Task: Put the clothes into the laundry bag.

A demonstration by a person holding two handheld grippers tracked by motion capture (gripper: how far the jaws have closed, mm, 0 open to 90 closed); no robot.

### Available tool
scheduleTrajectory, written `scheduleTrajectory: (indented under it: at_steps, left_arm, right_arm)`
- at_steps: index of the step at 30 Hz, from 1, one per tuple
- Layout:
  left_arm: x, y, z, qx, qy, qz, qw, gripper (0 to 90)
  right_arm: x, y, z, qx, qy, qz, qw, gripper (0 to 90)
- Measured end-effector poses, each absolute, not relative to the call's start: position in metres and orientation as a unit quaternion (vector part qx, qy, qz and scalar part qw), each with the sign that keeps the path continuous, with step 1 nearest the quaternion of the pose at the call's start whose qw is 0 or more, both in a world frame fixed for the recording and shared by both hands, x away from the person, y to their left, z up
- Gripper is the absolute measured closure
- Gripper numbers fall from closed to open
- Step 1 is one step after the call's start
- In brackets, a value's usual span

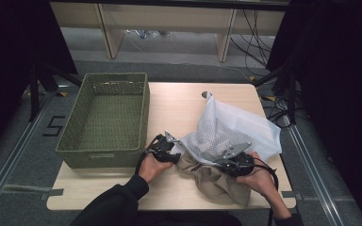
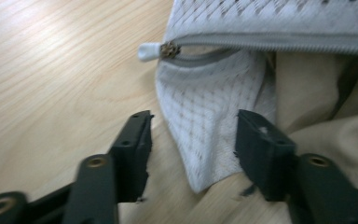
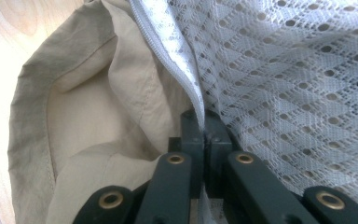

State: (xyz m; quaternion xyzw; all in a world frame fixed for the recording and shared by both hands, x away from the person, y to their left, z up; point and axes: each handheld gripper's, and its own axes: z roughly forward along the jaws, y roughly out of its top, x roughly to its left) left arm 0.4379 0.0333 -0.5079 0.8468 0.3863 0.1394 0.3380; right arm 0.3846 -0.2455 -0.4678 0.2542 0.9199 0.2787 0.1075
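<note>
My right gripper [image 3: 204, 122] clamps the one mesh bag [image 1: 231, 129] near the table's [image 1: 179, 106] front right corner; my left gripper [image 2: 193, 135], jaws apart, straddles its corner. One beige cloth [image 1: 212, 176], one basket [image 1: 106, 117].

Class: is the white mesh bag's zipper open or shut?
Open: the mesh bag gapes below its zipper, and beige cloth spills out.

White mesh bag [image 1: 231, 129] — unzipped, beige garment [image 1: 214, 179] protruding
</note>
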Motion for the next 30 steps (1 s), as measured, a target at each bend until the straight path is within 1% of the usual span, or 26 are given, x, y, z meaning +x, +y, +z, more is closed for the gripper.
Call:
scheduleTrajectory:
  at_steps: [2,3,4,5,6,8,10,11,15,19,20,23,24,25,29,30]
  left_arm:
    - [0.438,0.033,-0.507,0.857,0.363,0.125,0.343,64.6]
    - [0.437,0.033,-0.506,0.86,0.36,0.117,0.341,75.0]
    - [0.435,0.031,-0.507,0.854,0.366,0.122,0.348,81.9]
    - [0.432,0.03,-0.509,0.854,0.36,0.124,0.354,85.8]
    - [0.429,0.03,-0.509,0.857,0.353,0.125,0.355,87.2]
    - [0.421,0.03,-0.508,0.86,0.341,0.116,0.363,87.9]
    - [0.412,0.03,-0.505,0.865,0.328,0.11,0.364,88.1]
    - [0.406,0.03,-0.504,0.87,0.313,0.11,0.364,88.2]
    - [0.391,0.032,-0.503,0.881,0.29,0.11,0.357,88.3]
    - [0.388,0.034,-0.504,0.887,0.28,0.11,0.349,88.4]
    - [0.388,0.036,-0.503,0.892,0.269,0.112,0.345,88.4]
    - [0.383,0.038,-0.504,0.893,0.269,0.108,0.344,88.4]
    - [0.382,0.04,-0.504,0.898,0.258,0.111,0.339,88.5]
    - [0.378,0.039,-0.505,0.892,0.27,0.1,0.347,88.5]
    - [0.369,0.044,-0.503,0.903,0.251,0.102,0.334,88.6]
    - [0.367,0.044,-0.503,0.902,0.251,0.098,0.337,88.7]
  right_arm:
    - [0.384,-0.245,-0.468,0.26,0.918,0.279,0.106,90.0]
    - [0.384,-0.245,-0.468,0.264,0.917,0.279,0.106,90.0]
    - [0.384,-0.244,-0.468,0.265,0.917,0.278,0.107,90.0]
    - [0.384,-0.244,-0.467,0.264,0.919,0.275,0.104,90.0]
    - [0.385,-0.243,-0.469,0.258,0.918,0.279,0.11,89.9]
    - [0.385,-0.24,-0.469,0.274,0.913,0.28,0.115,90.0]
    - [0.389,-0.238,-0.469,0.258,0.914,0.286,0.128,90.0]
    - [0.39,-0.236,-0.47,0.258,0.914,0.287,0.129,90.0]
    - [0.397,-0.224,-0.471,0.263,0.907,0.289,0.155,90.0]
    - [0.405,-0.212,-0.473,0.263,0.908,0.286,0.154,90.0]
    - [0.405,-0.209,-0.474,0.27,0.907,0.284,0.155,90.0]
    - [0.412,-0.206,-0.475,0.263,0.907,0.288,0.157,89.9]
    - [0.413,-0.204,-0.475,0.272,0.905,0.289,0.152,89.9]
    - [0.415,-0.204,-0.475,0.274,0.904,0.292,0.151,89.9]
    - [0.422,-0.2,-0.475,0.279,0.901,0.296,0.151,89.9]
    - [0.425,-0.198,-0.476,0.273,0.899,0.303,0.157,89.9]
